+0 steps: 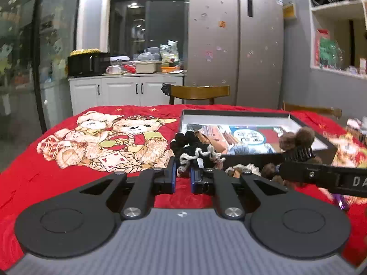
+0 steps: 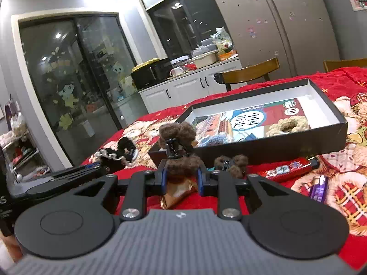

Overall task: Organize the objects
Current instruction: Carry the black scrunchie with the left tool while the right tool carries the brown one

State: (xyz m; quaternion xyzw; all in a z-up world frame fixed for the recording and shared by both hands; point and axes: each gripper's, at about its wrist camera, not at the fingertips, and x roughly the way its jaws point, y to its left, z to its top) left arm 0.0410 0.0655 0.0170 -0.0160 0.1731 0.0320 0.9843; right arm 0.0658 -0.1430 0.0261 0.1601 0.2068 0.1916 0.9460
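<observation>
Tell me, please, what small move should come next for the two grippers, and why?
Probably lift the right gripper forward over the near wall of the black box and release there. It is shut on a brown fuzzy hair clip, the box lies just ahead, and a cream scrunchie is already inside. The left gripper, gripping a black scrunchie, could follow.

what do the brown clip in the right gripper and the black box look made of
Brown clip: fuzzy knitted or crocheted yarn over a black, probably plastic, toothed claw; the surface looks woolly and matte.
Black box: looks like rigid cardboard, matte black outside, white inside, with thin straight walls and a printed sheet on its floor.
</observation>
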